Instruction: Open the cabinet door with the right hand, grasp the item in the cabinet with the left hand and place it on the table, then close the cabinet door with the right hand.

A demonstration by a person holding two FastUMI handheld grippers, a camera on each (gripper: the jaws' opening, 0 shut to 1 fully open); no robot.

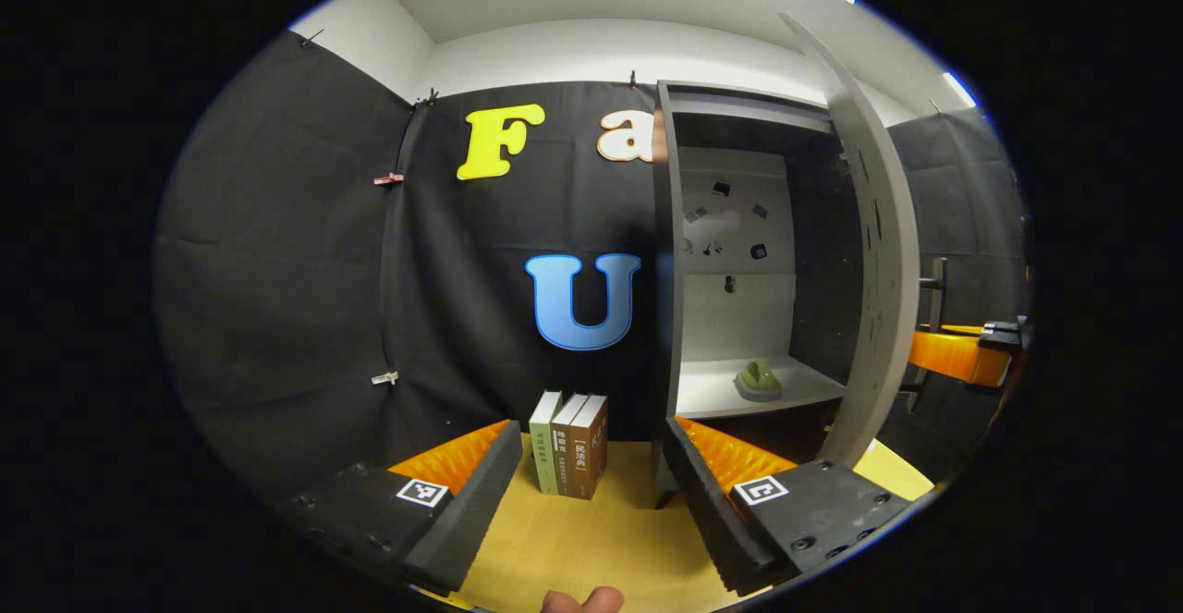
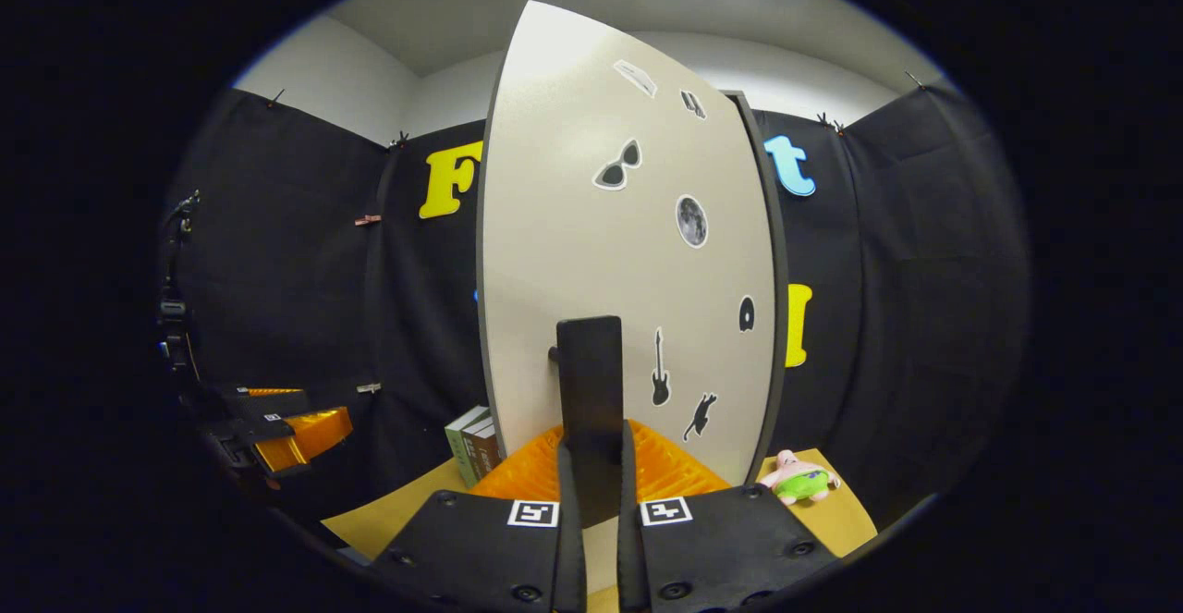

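Cabinet door (image 2: 628, 252) wide open (handle (image 2: 590, 391) pinched by right gripper (image 2: 591, 493)).

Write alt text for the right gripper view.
The right gripper is shut on the dark upright bar handle of the open pale sticker-covered cabinet door. A pink and green plush toy lies on the wooden table beyond.

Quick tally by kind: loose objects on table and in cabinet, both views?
Upright hardcover books on the wooden table: 3
Pink-and-green plush toy on the table, right of the door: 1
Small green item on a white base, on the cabinet shelf: 1
Total: 5
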